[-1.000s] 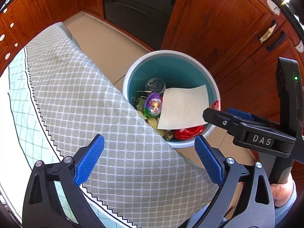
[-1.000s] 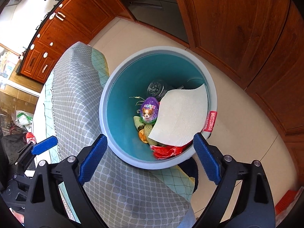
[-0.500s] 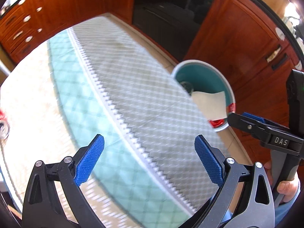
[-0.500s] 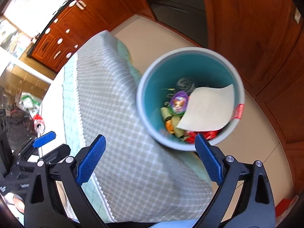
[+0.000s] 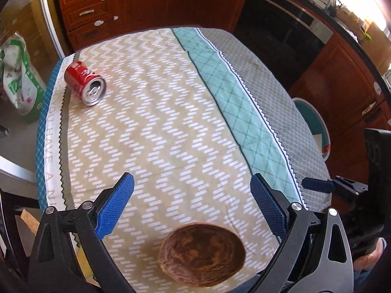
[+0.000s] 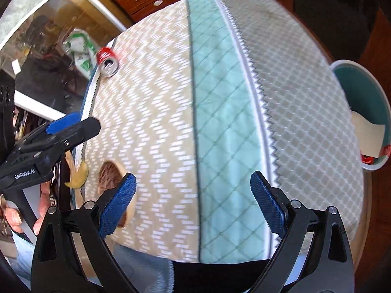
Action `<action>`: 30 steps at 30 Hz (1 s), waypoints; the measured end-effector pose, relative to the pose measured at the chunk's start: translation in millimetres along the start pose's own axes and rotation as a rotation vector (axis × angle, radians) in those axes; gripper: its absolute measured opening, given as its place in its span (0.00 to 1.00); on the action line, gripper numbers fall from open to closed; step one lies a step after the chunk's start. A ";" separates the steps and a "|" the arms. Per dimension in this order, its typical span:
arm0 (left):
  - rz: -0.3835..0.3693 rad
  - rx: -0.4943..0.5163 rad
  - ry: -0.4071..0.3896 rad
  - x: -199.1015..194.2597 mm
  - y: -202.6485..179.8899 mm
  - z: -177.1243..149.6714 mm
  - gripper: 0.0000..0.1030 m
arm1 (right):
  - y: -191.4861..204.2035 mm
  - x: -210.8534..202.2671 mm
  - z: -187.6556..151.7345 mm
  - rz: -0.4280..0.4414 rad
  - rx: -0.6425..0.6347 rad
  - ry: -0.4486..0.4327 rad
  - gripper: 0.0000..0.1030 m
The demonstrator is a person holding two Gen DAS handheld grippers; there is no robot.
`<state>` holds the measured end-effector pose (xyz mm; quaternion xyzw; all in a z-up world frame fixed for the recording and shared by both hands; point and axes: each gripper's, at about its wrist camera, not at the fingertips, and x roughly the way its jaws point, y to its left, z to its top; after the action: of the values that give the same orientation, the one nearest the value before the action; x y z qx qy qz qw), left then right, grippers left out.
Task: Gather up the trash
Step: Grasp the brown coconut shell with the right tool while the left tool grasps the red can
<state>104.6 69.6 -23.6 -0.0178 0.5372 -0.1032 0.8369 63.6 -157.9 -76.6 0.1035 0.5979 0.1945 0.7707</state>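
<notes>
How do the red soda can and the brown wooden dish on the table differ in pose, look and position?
The red soda can lies on its side at the tablecloth's far left corner; the brown wooden dish sits flat near the front edge. The can is shiny metal with printed lettering; the dish is dull and grained. Both rest untouched on the zigzag cloth.

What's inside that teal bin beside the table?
The bin shows a sheet of white paper and something red beneath it; the tablecloth hides the rest.
</notes>
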 end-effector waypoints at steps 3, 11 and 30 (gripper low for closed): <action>-0.006 -0.030 -0.002 -2.3 16.9 -12.0 0.93 | 35.5 20.8 -7.3 0.026 -0.083 0.077 0.88; 0.002 -0.092 0.008 1.5 53.2 -22.9 0.93 | 74.8 56.8 -17.7 0.013 -0.183 0.156 0.88; 0.064 -0.247 0.044 41.0 123.6 29.2 0.93 | 50.7 56.6 62.9 -0.065 -0.077 -0.003 0.08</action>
<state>166.4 180.2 -65.4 -0.1013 0.5643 -0.0097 0.8193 127.0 -83.6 -90.0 0.0546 0.5917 0.1922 0.7810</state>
